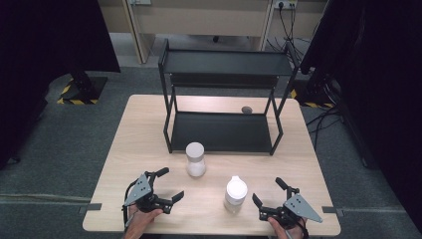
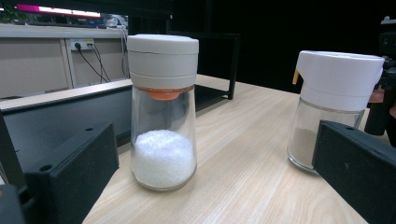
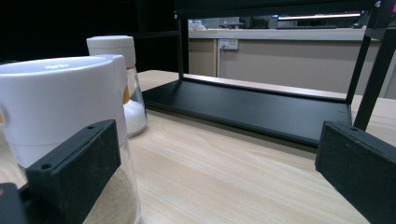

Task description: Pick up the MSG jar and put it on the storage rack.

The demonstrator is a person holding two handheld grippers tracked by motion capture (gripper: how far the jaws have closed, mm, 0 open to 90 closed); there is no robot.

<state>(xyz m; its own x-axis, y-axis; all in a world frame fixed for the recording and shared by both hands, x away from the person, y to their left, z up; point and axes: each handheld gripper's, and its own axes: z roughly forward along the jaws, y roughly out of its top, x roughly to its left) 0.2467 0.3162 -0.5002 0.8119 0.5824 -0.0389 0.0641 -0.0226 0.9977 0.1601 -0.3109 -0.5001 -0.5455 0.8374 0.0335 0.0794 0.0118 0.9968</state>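
Two glass shakers stand on the wooden table (image 1: 134,149). One has a grey-beige lid and white grains (image 1: 195,159) (image 2: 163,112) (image 3: 122,70). The other has a white lid and beige powder (image 1: 235,193) (image 2: 329,105) (image 3: 60,116). My left gripper (image 1: 170,184) (image 2: 215,163) is open near the front edge, left of both shakers and aimed between them. My right gripper (image 1: 267,190) (image 3: 215,163) is open just right of the white-lidded shaker, whose body stands beside its left jaw. Nothing is held.
A black two-tier metal rack (image 1: 224,129) (image 3: 252,109) stands at the table's middle back, both shelves bare. A small grey object (image 1: 246,109) lies on the table behind its lower shelf. Dark curtains flank the table, and cables run at the back right.
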